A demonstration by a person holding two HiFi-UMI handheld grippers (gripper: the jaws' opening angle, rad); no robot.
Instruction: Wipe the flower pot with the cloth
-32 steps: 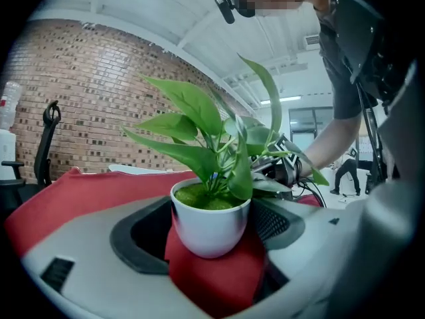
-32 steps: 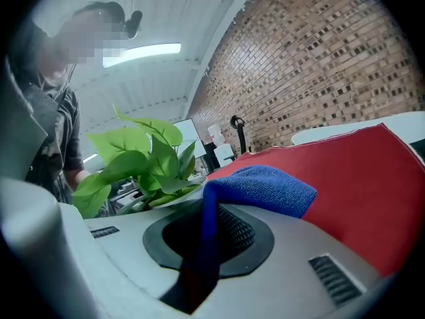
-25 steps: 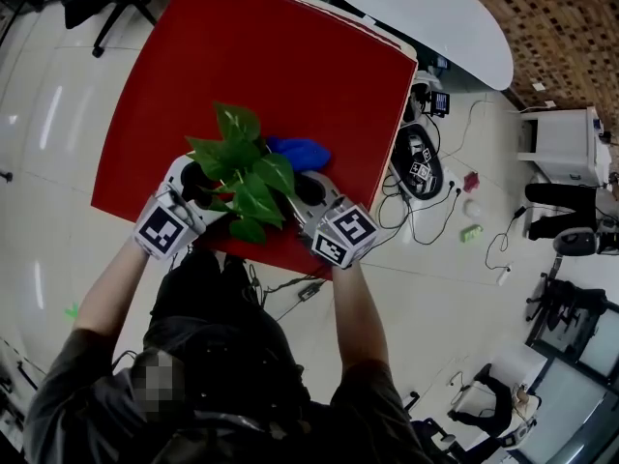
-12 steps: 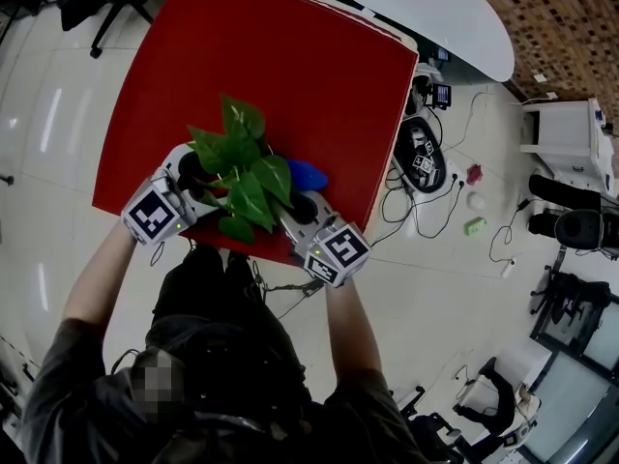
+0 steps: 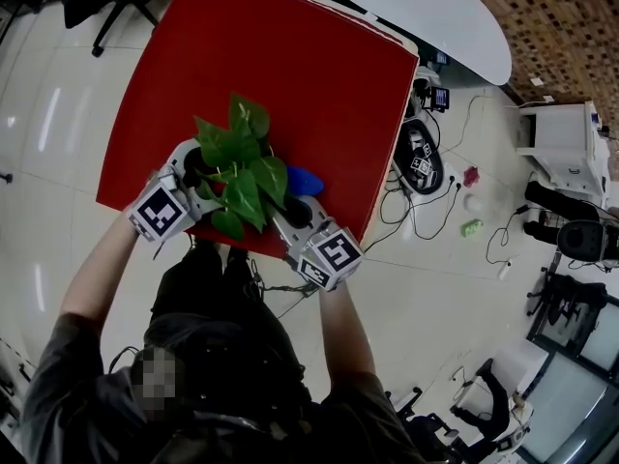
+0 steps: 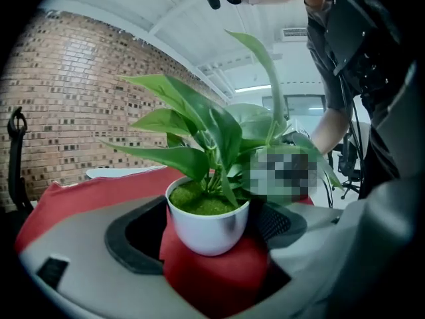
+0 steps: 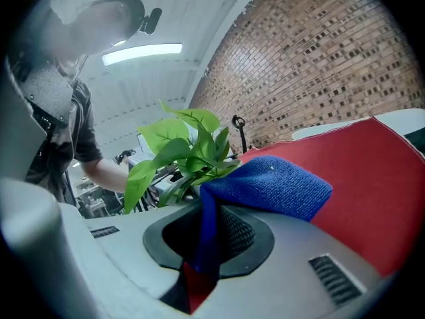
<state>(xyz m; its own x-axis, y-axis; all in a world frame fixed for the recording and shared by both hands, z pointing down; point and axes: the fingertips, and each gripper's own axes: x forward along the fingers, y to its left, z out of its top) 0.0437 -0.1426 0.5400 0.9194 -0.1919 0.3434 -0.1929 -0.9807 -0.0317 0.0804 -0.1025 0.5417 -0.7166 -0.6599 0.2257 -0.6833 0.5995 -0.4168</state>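
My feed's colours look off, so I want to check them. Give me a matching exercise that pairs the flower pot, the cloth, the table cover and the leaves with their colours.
Things:
1. flower pot
2. cloth
3. table cover
4. leaves

Colours:
A. red
B. green
C. white
D. blue

Pairs: 1-C, 2-D, 3-A, 4-B
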